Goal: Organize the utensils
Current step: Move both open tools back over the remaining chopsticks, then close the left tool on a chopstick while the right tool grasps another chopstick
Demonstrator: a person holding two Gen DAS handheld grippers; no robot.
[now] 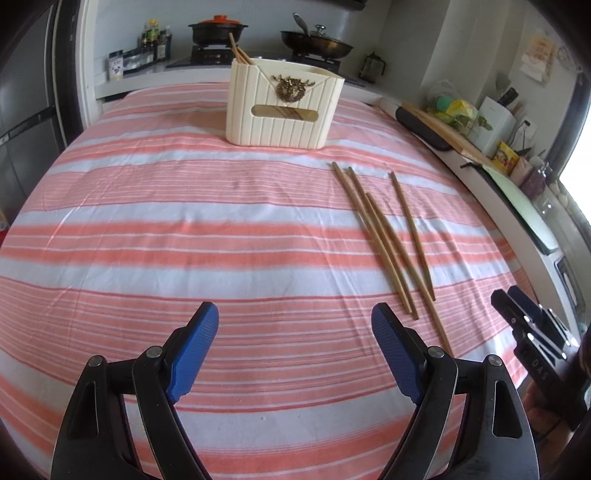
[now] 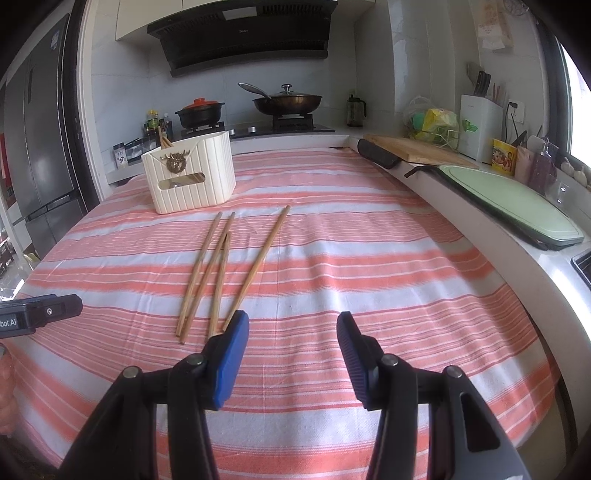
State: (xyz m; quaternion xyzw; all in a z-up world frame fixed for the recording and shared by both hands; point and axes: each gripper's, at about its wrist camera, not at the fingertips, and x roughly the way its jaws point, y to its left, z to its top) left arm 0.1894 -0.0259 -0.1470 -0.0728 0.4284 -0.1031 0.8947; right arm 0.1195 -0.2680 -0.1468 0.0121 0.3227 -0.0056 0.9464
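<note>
Chopsticks (image 2: 218,271), four of them, lie loose and crossing mid-counter, toward its right edge, near the cream holder (image 2: 190,171). Both claws hover apart and empty: left claw (image 1: 295,347), right claw (image 2: 293,338). Pinching one chopstick may drag or roll its neighbours.

Ahead of the gripper, a pink-and-white striped cloth (image 2: 369,258) covers the table. Beyond it, a black pot with an orange lid (image 2: 200,110) and a lidded wok (image 2: 288,101) sit on the stove, under a range hood (image 2: 243,33). To the right, a wooden cutting board (image 2: 417,151) and a green board (image 2: 517,203) lie on the counter; a refrigerator (image 2: 40,147) stands far left.
</note>
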